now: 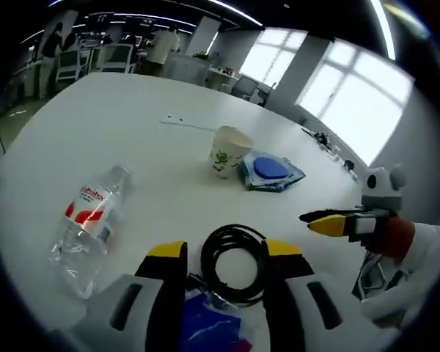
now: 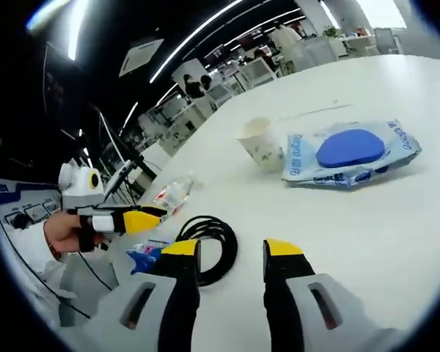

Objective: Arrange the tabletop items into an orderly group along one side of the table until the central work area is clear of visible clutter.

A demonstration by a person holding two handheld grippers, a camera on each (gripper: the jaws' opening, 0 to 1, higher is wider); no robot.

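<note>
Task looks barely started, by my read: items are spread over the white table [image 1: 95, 110], not grouped along any side yet. Ahead of my left gripper [image 1: 225, 253] lies the coiled black cable [image 1: 231, 264], its loop sitting between and just beyond the two jaw tips. Off to that gripper's left, a clear water bottle [image 1: 92, 220] with red label lies on its side. Further ahead, the paper cup [image 1: 229, 151] stands upright, w/ the blue wipes pack [image 1: 270, 171] just beside it on the right. A thin flat strip [image 1: 183, 121] lies well beyond the cup (can't tell what it is). Some blue wrapper [image 1: 209, 323] shows low between the left jaws, close under the tool; whether it touches I can't tell.

Left gripper: jaws spread wide, nothing clamped; cable near the tips but not pinched as far as I see.

Right gripper [image 2: 232, 248]: jaws also apart, holding nothing, bare table between tips. The cable sits just left of its left jaw; cup and wipes pack lie ahead, pack to the right. In the right gripper view my left gripper comes in from the left, hand round it.

Left to do, I'd judge: pretty much everything, i.e. bottle, cable, cup, pack, wrapper all need moving to one edge.
</note>
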